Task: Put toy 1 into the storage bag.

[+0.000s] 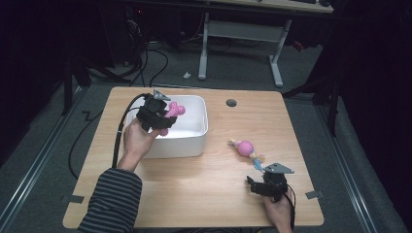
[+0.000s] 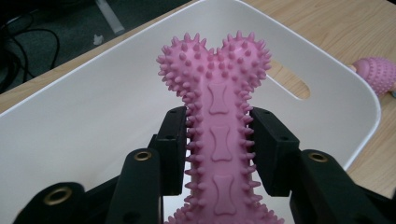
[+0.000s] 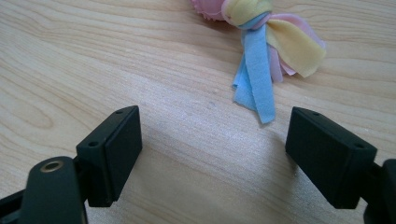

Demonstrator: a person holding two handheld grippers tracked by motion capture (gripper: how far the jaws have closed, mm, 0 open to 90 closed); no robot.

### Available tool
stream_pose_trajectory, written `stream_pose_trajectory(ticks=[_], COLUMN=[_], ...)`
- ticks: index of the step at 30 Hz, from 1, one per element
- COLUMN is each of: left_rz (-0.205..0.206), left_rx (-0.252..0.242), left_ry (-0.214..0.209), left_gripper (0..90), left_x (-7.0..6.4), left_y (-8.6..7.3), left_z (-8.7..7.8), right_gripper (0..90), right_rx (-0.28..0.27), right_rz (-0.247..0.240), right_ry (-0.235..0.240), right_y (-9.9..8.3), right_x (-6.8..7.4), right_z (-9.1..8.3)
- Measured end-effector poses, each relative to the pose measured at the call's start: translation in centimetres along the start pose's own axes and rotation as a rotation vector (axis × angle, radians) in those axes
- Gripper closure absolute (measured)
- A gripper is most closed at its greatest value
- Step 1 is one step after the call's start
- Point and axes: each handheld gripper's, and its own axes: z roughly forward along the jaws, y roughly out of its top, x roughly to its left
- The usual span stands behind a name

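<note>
The left gripper clamps the pink bone over the white bin, seemingly ready to drop it; the right gripper gapes near the ribbon toy.

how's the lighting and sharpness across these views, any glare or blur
High view: the table is evenly lit, the surroundings fall to near black, and detail is soft. Left gripper view: the pink spiked bone is sharp, the white bin bright without harsh glare, and the floor behind is blurred. Right gripper view: wood grain is crisp, and the right gripper casts a soft shadow between its jaws.
</note>
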Motion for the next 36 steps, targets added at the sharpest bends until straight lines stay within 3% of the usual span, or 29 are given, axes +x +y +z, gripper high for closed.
stream_pose_trajectory(ticks=[13, 30, 36], left_rz=[-0.017, -0.029, -0.049], left_rx=[0.041, 0.075, 0.102], left_ry=[0.020, 0.014, -0.005], left_gripper=[58.2, 57.4, 51.2], left_x=[0.7, 0.8, 1.2], left_y=[-0.6, -1.1, -1.5], left_z=[1.4, 2.2, 2.4], right_gripper=[18.5, 18.5, 18.5], right_rx=[0.000, 0.000, 0.000], right_rz=[-0.001, 0.000, 0.000], right_ry=[0.001, 0.002, 0.002], right_y=[0.0, 0.0, 0.0], right_x=[0.0, 0.0, 0.0], right_z=[0.0, 0.0, 0.0])
